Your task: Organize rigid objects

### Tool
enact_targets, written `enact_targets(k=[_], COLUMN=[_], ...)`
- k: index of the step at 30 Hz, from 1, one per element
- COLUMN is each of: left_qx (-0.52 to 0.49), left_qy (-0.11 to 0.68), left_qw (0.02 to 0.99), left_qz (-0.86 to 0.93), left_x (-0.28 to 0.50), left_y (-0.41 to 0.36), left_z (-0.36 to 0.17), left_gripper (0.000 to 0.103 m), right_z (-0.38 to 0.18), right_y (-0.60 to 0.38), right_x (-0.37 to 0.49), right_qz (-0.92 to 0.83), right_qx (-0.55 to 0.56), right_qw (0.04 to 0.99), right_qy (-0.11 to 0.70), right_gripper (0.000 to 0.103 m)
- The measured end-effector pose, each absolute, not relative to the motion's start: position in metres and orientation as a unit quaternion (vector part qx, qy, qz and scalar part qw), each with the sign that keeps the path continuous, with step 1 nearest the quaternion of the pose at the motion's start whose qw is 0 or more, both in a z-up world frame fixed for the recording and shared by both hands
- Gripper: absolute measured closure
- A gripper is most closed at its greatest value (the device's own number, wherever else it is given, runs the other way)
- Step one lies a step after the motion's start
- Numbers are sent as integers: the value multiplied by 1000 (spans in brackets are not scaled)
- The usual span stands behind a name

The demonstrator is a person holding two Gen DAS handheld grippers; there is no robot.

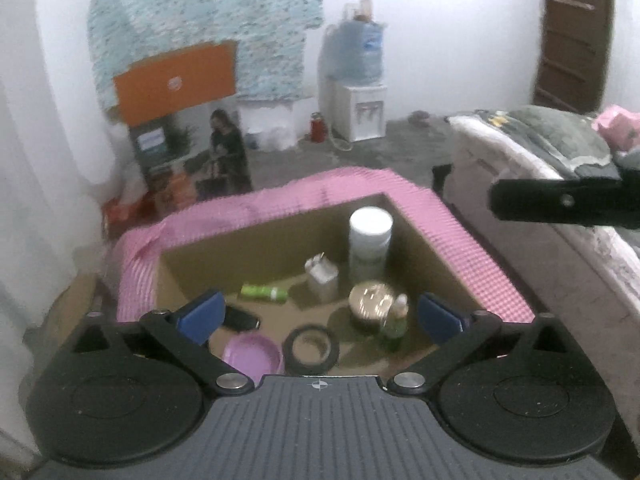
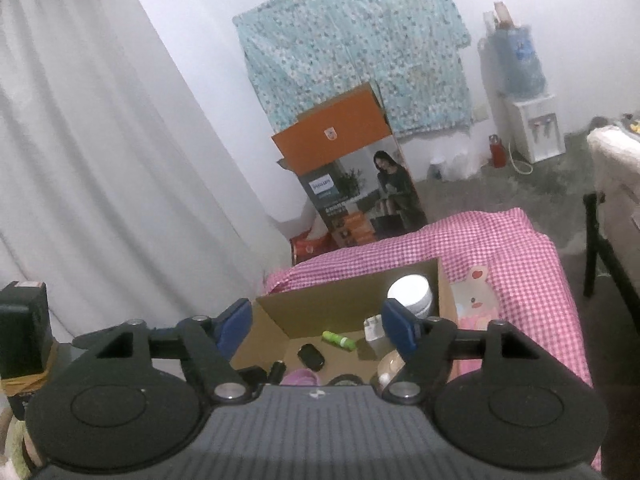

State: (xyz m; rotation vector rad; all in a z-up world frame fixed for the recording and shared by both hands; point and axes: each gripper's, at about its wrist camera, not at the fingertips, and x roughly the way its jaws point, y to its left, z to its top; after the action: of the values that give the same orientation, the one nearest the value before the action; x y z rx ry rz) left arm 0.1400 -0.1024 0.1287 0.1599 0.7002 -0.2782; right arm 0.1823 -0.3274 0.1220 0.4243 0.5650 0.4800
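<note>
Two hand-held grippers hover above an open cardboard box (image 1: pixel 192 264) that sits on a bench draped in pink gingham cloth (image 1: pixel 472 248). Left hand-held gripper (image 1: pixel 320 316): jaws spread wide, nothing between the blue pads (image 1: pixel 204 314). Right hand-held gripper (image 2: pixel 316 326): likewise released and empty, set back from the near-left side of the box.

Box contents, left wrist view:
- white lidded jar (image 1: pixel 370 240), upright, far right corner
- white plug adapter (image 1: pixel 322 282) just left of the jar
- green tube (image 1: pixel 264 292) lying flat, mid-floor
- round gold-lidded tin (image 1: pixel 370 304), with a small green dropper bottle (image 1: pixel 396 320) touching or just in front of it
- black tape roll (image 1: pixel 311 350), flat, near edge
- purple dish (image 1: pixel 252 354) beside the roll
- dark oval item (image 1: pixel 240 320), partly behind the left pad, possibly a key fob

Judgement: everything rigid seems already inside the box; the step in hand looks like choosing the next piece to tidy or line up, no grasp begun. Frame is motion-blurred, so small outlines are uncertain.

Doing it well: the tape roll and the purple dish lie nearest the left jaws. Come straight down and close across the roll's outer rim. Keep clear of the dropper bottle: tall, narrow, likely to tip against the tin. Hold the right tool outside the box wall so the two don't crowd.
</note>
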Motion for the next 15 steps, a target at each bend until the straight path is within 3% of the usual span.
enact_targets(k=[4,15], left_qx=[58,34], left_qy=[341,335], left_qw=[931,940], left_qz=[-116,-55], left_x=[124,96], left_y=[-86,-42], left_z=[124,109], left_gripper=[0,0], right_z=[121,115], right_y=[-315,-285], right_x=[157,97], right_qz=[229,217], right_qx=[188,142], right_qw=[917,935], right_qy=[268,242], right_gripper=[26,6])
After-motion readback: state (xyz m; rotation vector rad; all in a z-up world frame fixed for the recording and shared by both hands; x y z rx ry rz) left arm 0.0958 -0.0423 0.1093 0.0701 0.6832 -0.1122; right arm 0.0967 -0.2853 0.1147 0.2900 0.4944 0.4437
